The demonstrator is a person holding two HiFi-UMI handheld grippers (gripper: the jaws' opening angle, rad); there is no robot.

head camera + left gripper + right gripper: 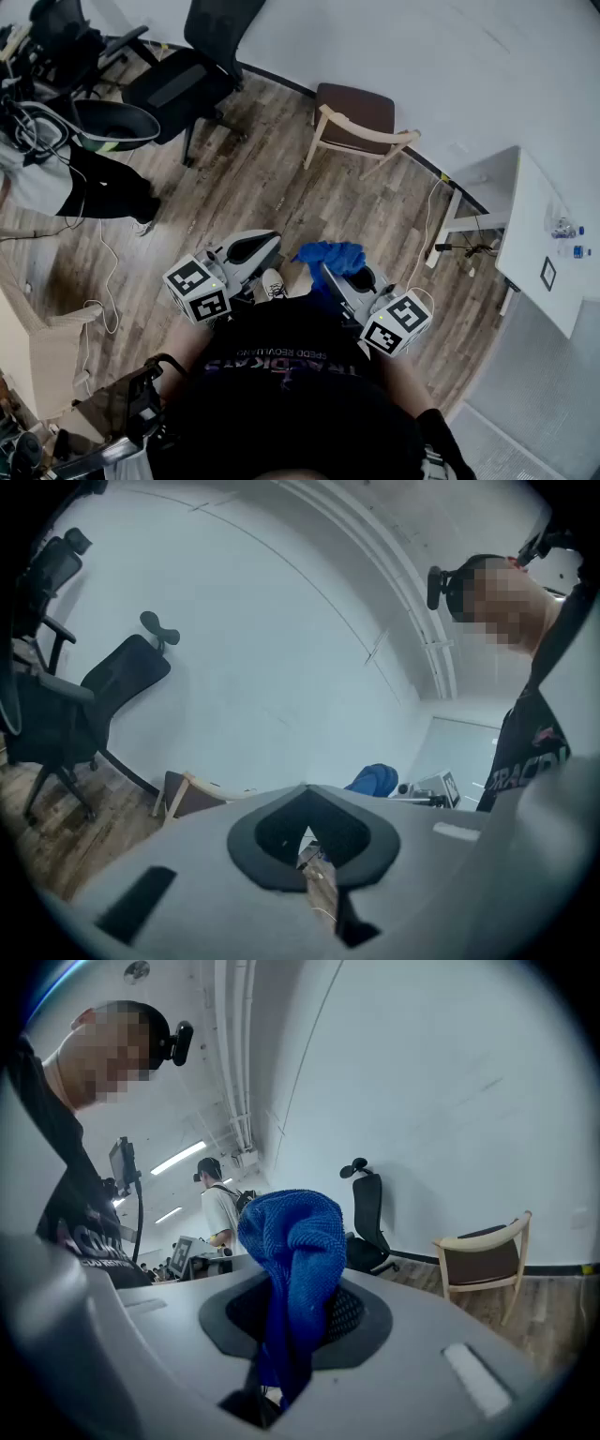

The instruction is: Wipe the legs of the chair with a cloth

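Blue cloth point(295, 1269) bunched in the right tool point(281, 1344); brown-seated wooden chair point(356, 122) stands well apart.

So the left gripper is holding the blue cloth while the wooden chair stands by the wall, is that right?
Not quite: the right gripper holds the blue cloth, as the right gripper view shows; the left gripper is empty. The wooden chair stands by the wall.

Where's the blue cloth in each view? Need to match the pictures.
Head view: the blue cloth sits at centre, bunched at the tip of the right tongs.
Left gripper view: the cloth is right of centre, a blue lump just above the grey gripper body.
Right gripper view: the cloth is at centre, clamped and standing up between the jaws.
Shared landmark: the wooden chair with brown seat, seen in all three views.
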